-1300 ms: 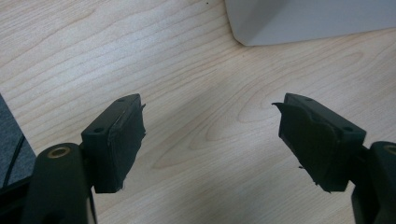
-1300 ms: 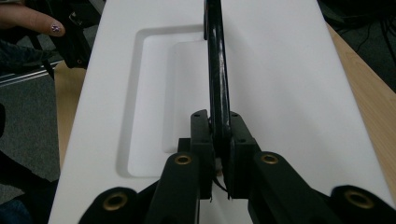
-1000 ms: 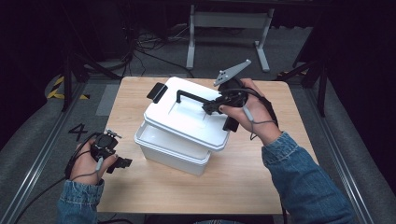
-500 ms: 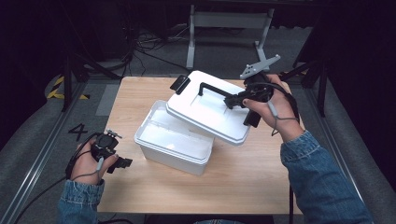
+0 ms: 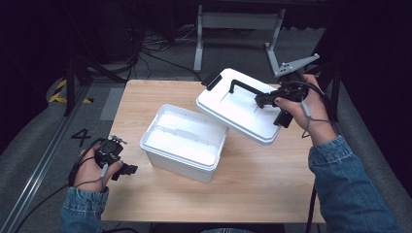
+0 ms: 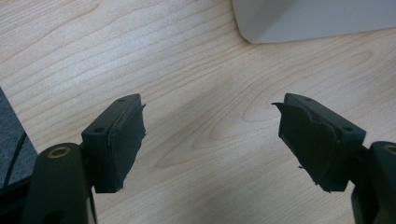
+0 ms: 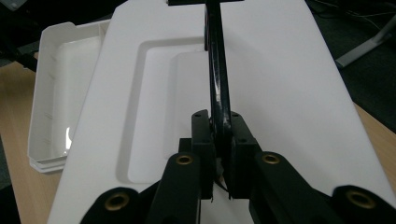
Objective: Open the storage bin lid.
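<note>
Lifted clear since the earlier frame, the white lid (image 5: 240, 108) hangs tilted over the desk's (image 5: 272, 184) far right corner, its black handle (image 7: 218, 84) clenched by the right gripper (image 5: 268, 100). Left gripper (image 6: 210, 140) rests released near the open box (image 5: 184, 141).
</note>
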{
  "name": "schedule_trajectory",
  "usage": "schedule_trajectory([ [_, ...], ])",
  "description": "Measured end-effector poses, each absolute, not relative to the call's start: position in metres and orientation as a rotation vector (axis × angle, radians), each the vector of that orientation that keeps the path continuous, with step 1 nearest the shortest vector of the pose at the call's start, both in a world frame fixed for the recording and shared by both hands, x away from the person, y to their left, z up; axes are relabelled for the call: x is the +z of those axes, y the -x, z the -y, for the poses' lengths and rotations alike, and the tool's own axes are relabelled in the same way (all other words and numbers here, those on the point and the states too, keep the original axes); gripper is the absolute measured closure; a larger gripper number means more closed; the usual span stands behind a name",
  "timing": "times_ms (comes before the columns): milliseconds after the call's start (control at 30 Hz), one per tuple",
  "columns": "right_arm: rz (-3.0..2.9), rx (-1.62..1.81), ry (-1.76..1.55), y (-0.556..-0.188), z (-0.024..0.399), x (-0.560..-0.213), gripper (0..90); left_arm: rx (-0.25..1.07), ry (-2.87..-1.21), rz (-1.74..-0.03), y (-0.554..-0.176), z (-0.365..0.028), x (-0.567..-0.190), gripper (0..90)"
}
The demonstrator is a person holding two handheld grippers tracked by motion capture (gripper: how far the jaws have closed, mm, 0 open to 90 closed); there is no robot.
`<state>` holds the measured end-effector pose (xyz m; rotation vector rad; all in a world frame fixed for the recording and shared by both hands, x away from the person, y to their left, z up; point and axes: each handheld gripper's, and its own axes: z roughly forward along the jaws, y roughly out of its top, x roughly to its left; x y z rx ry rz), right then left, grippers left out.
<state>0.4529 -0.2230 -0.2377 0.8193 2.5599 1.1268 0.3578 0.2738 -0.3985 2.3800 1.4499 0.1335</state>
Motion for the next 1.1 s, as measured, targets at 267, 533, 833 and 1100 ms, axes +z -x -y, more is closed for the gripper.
schedule_trajectory([
  [267,-2.529,1.115,-0.891,-0.458,0.25,-0.241,85.1,0.12,-2.373,-1.458,-0.357,-0.274,-0.399,23.3],
  [533,-2.5,1.101,-0.978,-0.466,0.276,-0.246,85.1,0.138,-2.375,-1.458,-0.356,-0.275,-0.399,23.2],
  [833,-2.466,1.094,-1.068,-0.477,0.301,-0.261,85.1,0.157,-2.376,-1.45,-0.355,-0.274,-0.401,23.5],
  [1100,-2.462,1.052,-1.125,-0.486,0.314,-0.274,85.1,0.154,-2.382,-1.451,-0.356,-0.275,-0.401,23.5],
])
